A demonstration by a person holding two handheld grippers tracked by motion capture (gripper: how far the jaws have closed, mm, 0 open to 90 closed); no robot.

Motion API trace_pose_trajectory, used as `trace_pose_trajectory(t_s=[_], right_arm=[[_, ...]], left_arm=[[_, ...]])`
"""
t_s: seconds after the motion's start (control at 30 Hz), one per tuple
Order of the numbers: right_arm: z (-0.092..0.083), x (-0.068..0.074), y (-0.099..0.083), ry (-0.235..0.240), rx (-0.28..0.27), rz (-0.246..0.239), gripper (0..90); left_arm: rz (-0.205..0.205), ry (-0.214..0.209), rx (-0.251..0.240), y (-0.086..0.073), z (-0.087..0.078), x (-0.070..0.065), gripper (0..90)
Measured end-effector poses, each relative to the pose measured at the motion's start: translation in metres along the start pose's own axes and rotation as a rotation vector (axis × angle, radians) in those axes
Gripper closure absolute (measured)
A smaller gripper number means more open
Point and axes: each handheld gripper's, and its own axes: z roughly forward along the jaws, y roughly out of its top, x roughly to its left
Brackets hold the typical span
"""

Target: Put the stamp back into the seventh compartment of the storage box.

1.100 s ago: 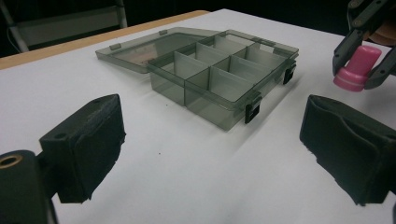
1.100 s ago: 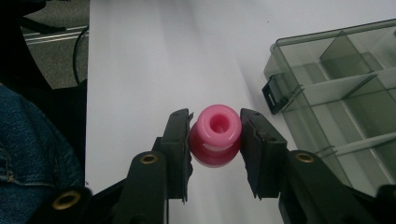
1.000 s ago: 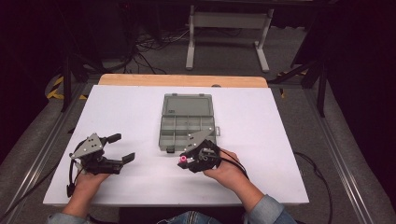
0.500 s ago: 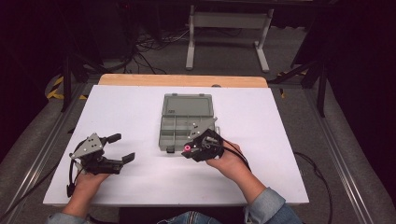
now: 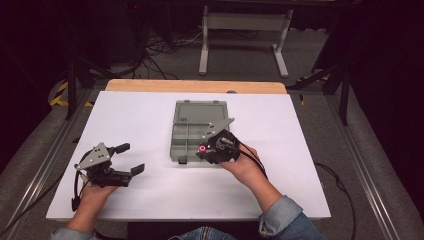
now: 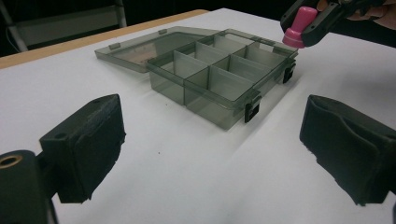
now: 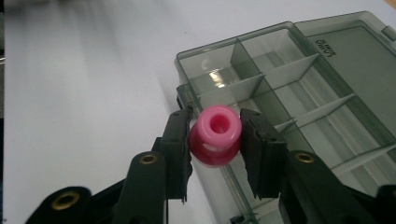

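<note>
1. The right gripper (image 7: 215, 140) is clamped on a pink plastic spool (image 7: 215, 135), one pad on each side of its waist, its hollow end facing the camera.
2. It holds the spool just above the near right corner of the open compartment box (image 5: 192, 135); in the left gripper view the spool (image 6: 297, 28) hangs over that corner, clear of the rim.
3. The box is smoky clear plastic with dividers, its lid (image 5: 200, 111) laid flat toward the far edge of the table (image 5: 300, 150), near the middle.
4. The left gripper (image 5: 131, 159) rests near the table's left near corner with its jaws spread wide and nothing between them.
5. The table is white with a wooden far edge strip; beyond it lie a grey floor, cables and a white frame stand (image 5: 245, 30).
6. The right hand (image 5: 245, 167) reaches in from the near edge, its denim sleeve (image 5: 282, 215) showing.
</note>
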Motion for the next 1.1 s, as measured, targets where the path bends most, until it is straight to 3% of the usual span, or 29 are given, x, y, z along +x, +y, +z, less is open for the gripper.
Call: trace_pose_trajectory(t_s=[0.73,1.1], right_arm=[[0.011,-0.034,-0.008,-0.086,0.042,0.14,64.5],[0.015,-0.042,-0.013,-0.102,0.063,0.168,64.5]], left_arm=[[0.006,0.001,0.002,0.0,0.0,0.0,7.7],[0.01,0.0,0.005,0.0,0.001,0.0,7.7]])
